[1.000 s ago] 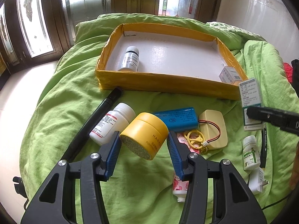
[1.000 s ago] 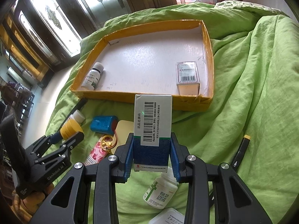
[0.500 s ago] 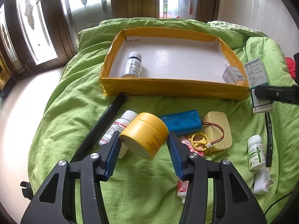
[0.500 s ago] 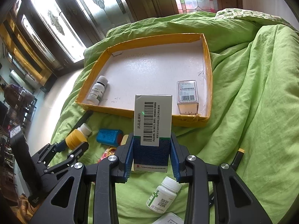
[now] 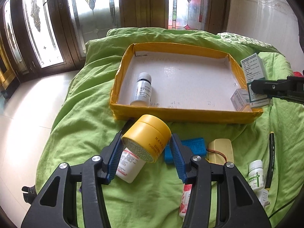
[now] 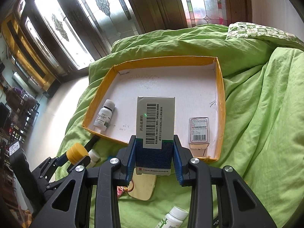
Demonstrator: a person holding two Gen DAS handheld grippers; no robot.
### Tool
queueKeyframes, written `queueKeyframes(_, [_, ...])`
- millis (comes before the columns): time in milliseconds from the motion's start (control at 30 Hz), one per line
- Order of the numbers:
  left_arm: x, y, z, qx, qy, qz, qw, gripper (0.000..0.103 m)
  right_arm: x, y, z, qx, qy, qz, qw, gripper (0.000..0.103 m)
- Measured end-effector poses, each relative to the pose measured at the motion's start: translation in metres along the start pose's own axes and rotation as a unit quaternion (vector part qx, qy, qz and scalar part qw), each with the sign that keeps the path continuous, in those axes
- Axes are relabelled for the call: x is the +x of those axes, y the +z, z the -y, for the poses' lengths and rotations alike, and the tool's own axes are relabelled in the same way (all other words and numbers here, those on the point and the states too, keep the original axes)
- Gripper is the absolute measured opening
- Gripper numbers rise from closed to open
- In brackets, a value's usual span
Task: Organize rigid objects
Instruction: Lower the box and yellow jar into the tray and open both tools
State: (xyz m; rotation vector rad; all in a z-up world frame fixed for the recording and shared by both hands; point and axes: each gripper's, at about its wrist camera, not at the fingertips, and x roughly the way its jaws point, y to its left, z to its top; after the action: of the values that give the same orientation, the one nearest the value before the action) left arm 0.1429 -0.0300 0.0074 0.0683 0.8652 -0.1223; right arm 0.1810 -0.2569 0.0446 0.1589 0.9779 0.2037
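The yellow jar [image 5: 147,137], low in the centre of the left wrist view, sits tilted between the blue pads of the left gripper [image 5: 145,153], clamped across its round wall; hard and smooth, it looks liable to swivel or slip, so a grip across the middle suits it best. The medicine carton [image 6: 154,133], mid-frame in the right wrist view, is pinched at its lower end by the right gripper [image 6: 154,159]; light thin card, likely to dent. Beyond both lies the yellow-rimmed tray [image 5: 186,115] on the green quilt [image 6: 256,114], already holding a small bottle [image 5: 142,89] and a small box [image 6: 198,131].
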Motion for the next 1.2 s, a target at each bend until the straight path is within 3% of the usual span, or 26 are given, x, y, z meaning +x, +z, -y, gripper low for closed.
queueKeyframes(667, [0.014, 0.057, 0.014, -0.007, -0.033, 0.016, 0.9993, 0.049, 0.02, 0.018, 0.01, 0.02, 0.014, -0.018, 1.0, 0.031])
queueKeyframes(967, [0.048, 0.094, 0.019, -0.034, -0.069, -0.003, 0.997, 0.049, 0.044, 0.034, 0.026, 0.067, 0.054, -0.037, 0.996, 0.031])
queueKeyframes(1200, [0.081, 0.099, 0.03, -0.031, -0.067, -0.03, 0.9968, 0.049, 0.069, 0.025, 0.025, 0.06, 0.041, -0.068, 0.995, 0.031])
